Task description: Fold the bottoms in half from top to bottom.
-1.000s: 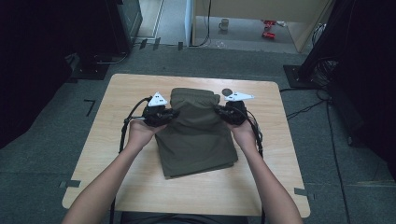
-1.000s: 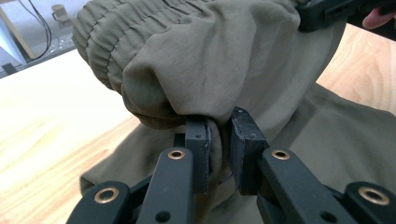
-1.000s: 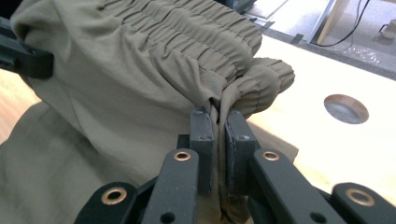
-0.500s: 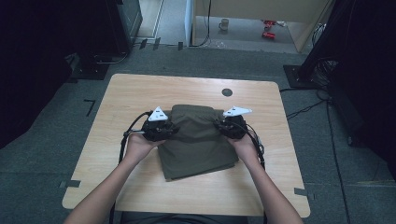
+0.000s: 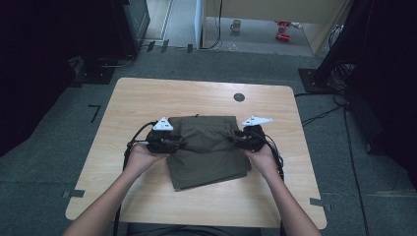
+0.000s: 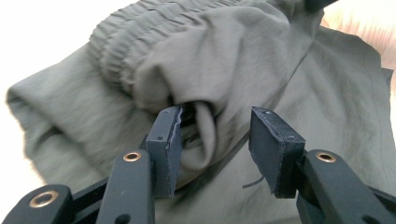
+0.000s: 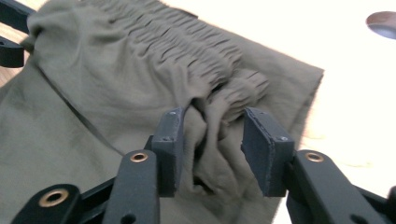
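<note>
An olive-green garment (image 5: 209, 152) with an elastic waistband lies folded on the wooden table (image 5: 147, 98). My left gripper (image 5: 178, 144) is at its left edge and my right gripper (image 5: 237, 141) at its right edge, both low over the upper fold. In the left gripper view the jaws (image 6: 215, 140) stand apart with a loose fold of the garment (image 6: 299, 79) between them. In the right gripper view the gripper (image 7: 212, 144) straddles a bunched bit of waistband (image 7: 116, 84) without pressing it. Both pairs of jaws have just been opening.
A dark round hole (image 5: 239, 97) sits in the tabletop beyond the garment, also seen as a dark disc (image 7: 383, 23). Bare wood surrounds the garment. Dark equipment and cables stand on the floor around the table.
Both hands came toward the person and lower, bringing the garment's far part down over the rest. Both pairs of jaws have spread apart and let the cloth go slack.
</note>
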Motion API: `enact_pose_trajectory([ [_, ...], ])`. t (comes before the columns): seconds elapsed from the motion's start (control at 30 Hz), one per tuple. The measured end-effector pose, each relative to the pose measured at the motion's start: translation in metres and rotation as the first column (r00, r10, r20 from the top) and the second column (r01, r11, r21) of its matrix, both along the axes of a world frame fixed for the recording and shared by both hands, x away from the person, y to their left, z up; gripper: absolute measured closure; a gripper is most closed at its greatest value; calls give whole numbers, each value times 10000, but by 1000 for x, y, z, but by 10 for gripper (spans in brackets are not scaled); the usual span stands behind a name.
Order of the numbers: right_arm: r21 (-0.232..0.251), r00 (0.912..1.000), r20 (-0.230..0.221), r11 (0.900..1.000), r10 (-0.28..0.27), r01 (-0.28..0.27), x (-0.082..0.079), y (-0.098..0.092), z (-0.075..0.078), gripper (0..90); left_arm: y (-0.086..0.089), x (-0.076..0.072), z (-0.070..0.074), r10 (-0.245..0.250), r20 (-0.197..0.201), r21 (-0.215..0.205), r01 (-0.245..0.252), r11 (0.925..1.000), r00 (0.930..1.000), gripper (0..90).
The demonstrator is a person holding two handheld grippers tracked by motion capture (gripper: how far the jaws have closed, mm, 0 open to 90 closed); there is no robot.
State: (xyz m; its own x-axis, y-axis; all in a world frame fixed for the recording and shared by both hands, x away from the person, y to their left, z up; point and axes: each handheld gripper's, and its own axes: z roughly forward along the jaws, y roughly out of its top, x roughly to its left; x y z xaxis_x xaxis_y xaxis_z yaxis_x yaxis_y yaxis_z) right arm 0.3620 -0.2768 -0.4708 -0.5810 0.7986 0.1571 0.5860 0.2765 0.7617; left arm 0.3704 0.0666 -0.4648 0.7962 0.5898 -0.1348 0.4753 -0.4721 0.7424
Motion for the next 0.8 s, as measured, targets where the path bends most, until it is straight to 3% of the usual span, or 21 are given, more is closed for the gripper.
enact_pose_trajectory([
  [0.13,45,9996,175,9997,-226,225,1,-9,5,669,12,3,5,158,-193,-338,-165,9993,9997,573],
  [0.33,-162,9982,123,9981,-588,590,13,-15,2,789,26,21,10,511,-787,-842,-578,9948,9956,736],
  [0.47,-229,9971,-60,9969,-758,756,25,-12,-3,850,24,39,7,803,-822,-579,-852,9947,9934,821],
  [0.57,-410,9961,-174,9955,-862,855,36,-7,-8,870,19,53,1,940,-1059,-537,-1001,9935,9899,881],
  [0.7,-445,9939,-529,9945,-968,945,48,-4,-15,888,11,66,-7,1041,-1466,-441,-1117,9928,9837,900],
  [0.8,-484,9926,-681,9940,-1008,977,55,-1,-20,893,4,72,-13,1088,-1461,-168,-1124,9935,9833,900],
])
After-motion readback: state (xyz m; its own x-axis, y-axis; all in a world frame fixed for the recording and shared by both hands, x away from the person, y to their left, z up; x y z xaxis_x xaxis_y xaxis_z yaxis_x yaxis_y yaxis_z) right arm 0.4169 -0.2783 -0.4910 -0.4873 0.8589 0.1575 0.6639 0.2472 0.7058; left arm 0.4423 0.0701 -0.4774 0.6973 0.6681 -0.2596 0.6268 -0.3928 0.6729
